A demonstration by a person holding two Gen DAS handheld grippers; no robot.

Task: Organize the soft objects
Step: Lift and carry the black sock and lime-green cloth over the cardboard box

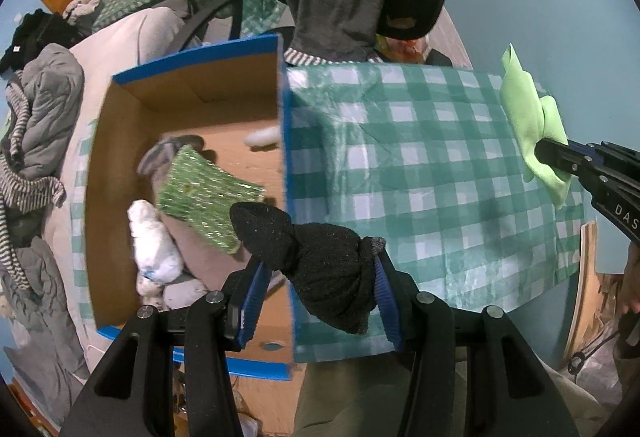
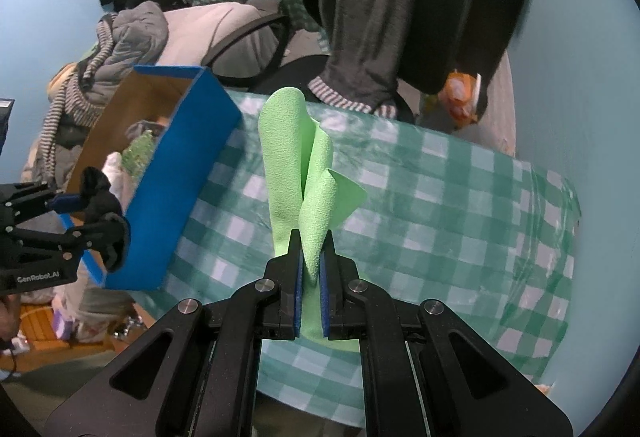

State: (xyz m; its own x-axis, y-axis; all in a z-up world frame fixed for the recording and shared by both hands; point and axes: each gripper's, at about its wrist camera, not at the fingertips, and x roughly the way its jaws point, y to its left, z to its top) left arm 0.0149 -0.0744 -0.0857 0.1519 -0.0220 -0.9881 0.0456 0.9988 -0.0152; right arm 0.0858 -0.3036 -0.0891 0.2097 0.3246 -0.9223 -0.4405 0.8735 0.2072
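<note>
Gripping one black sock bundle (image 1: 320,269) at the blue box's (image 1: 286,157) near edge, the left gripper (image 1: 320,277) is closed; one green cloth (image 2: 304,173) is pinched by the right gripper (image 2: 312,257) over the tablecloth (image 2: 440,217).

Bench (image 2: 440,205) checkered cloth is bare across centre and right of the right wrist frame, so there's open passage there. Blue cardboard box (image 1: 282,165) sits at the bench's left edge, top open; its tall blue wall (image 2: 176,197) blocks low sideways entry. Box floor lower left in the left wrist frame is crowded: green patterned cloth (image 1: 200,193), white bundle (image 1: 154,245), grey items. Upper part of the box interior shows bare cardboard. Office chair (image 2: 436,5) draped with grey garment (image 2: 360,17) stands just behind the bench's far edge.
</note>
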